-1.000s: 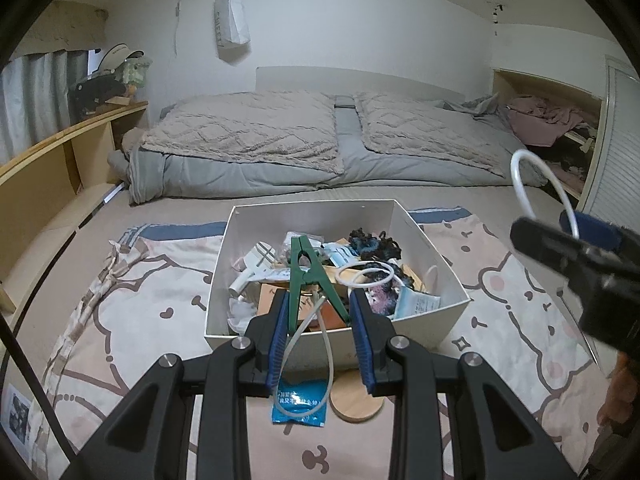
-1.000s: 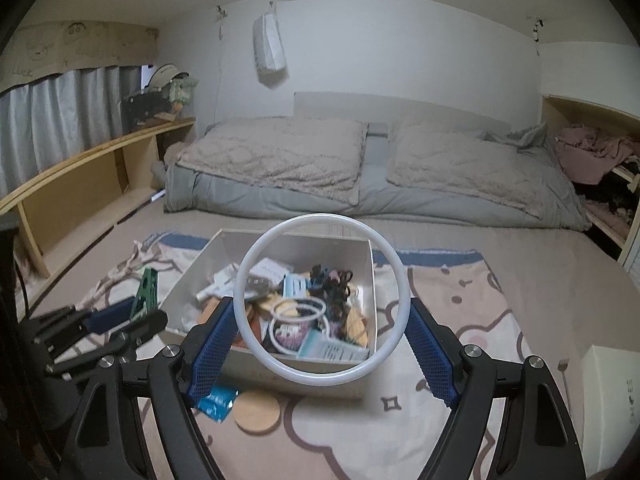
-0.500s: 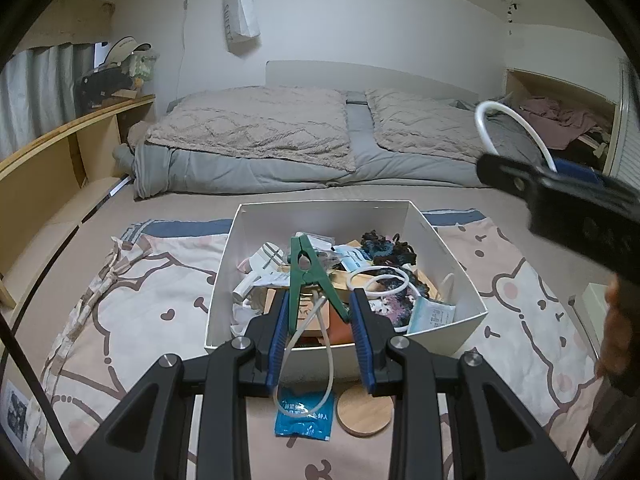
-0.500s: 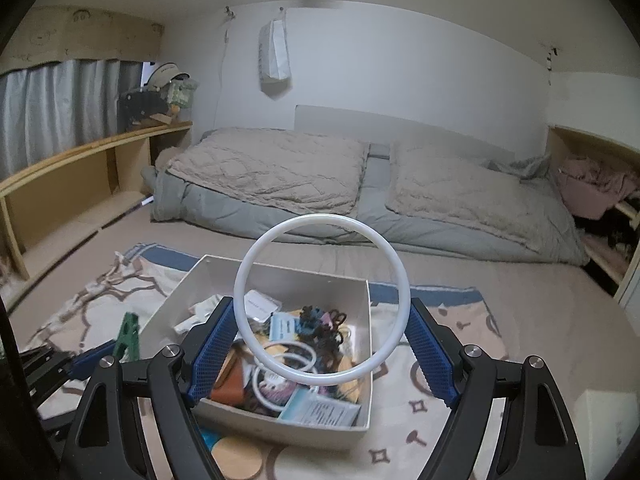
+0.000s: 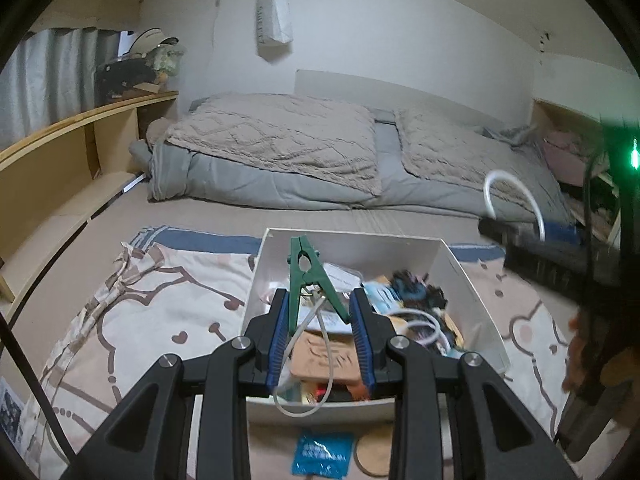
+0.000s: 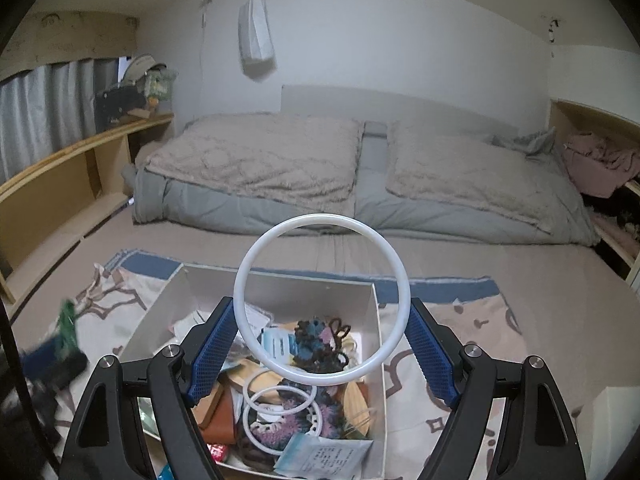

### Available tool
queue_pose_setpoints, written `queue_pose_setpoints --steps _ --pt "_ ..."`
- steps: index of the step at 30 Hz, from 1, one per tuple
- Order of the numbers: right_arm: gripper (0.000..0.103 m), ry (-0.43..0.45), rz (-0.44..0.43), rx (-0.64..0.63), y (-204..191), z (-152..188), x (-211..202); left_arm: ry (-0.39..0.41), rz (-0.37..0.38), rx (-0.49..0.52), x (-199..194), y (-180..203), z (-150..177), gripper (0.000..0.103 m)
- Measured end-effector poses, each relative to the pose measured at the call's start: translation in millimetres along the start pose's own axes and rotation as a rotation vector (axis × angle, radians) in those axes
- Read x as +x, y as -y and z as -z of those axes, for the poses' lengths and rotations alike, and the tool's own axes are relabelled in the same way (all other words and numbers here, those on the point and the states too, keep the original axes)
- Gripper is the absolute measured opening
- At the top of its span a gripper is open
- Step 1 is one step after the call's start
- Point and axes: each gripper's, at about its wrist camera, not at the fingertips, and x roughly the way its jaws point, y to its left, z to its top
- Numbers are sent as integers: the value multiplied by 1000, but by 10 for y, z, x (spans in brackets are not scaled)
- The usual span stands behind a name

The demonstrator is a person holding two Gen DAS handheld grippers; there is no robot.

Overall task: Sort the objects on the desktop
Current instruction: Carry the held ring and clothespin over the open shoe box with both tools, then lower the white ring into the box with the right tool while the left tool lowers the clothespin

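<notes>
In the left wrist view my left gripper (image 5: 320, 316) is shut on a green clothespin (image 5: 305, 276) that points up over the open white box (image 5: 352, 240). A thin white cord loop (image 5: 326, 364) dangles between its fingers. The box holds several mixed items: white rings, hair ties, packets, a brown piece. My right gripper (image 6: 320, 312) is shut on a large white ring (image 6: 322, 219), held upright above the same box (image 6: 280, 280). The ring (image 5: 534, 204) and right gripper (image 5: 536, 244) show at the right of the left view. The left gripper (image 6: 56, 356) is a blur at the left of the right view.
The box sits on a patterned blanket (image 5: 132, 320) on the floor. A blue packet (image 5: 322, 454) and a round wooden coaster (image 5: 374, 454) lie in front of it. A bed (image 6: 360, 176) lies behind, a wooden shelf (image 5: 60, 168) runs along the left, and a white container (image 6: 616, 420) stands at the right.
Both grippers have moved forward over the box, which now sits closer and lower in both views. The clothespin and the ring stay gripped.
</notes>
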Motion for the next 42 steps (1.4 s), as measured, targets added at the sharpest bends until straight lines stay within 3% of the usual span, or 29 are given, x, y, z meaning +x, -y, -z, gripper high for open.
queue_pose_setpoints --steps 7,19,31,42 --pt "83 -126 -18 -33 -100 273 333 -26 -58 7 231 -107 18 30" --pt "83 -297 -62 -45 -197 617 677 -59 -57 18 453 -48 65 30" --pt "83 -346 -59 -80 -218 764 743 -99 -28 5 551 42 83 30" --pt "86 -422 -84 -84 -233 839 813 -103 -36 81 606 151 153 30"
